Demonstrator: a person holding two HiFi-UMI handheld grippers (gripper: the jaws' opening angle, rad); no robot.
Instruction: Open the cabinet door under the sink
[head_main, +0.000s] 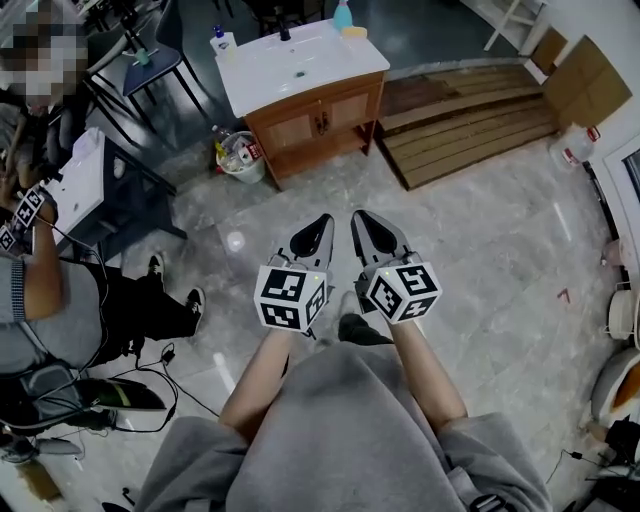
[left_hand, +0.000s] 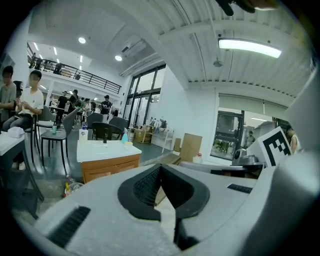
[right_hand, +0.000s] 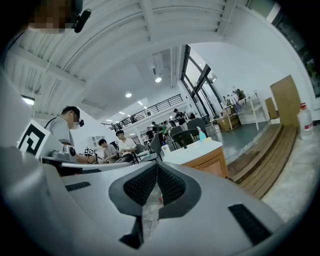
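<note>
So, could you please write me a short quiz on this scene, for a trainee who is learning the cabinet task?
1. What stands on the floor beside the cabinet, at its left in the head view?
2. The cabinet doors are: A both closed; B one open; C both open.
3. True or false: the left gripper and the right gripper are both shut, hold nothing, and are well apart from the cabinet.

Key: 1. a bucket; 2. A; 3. true.
</note>
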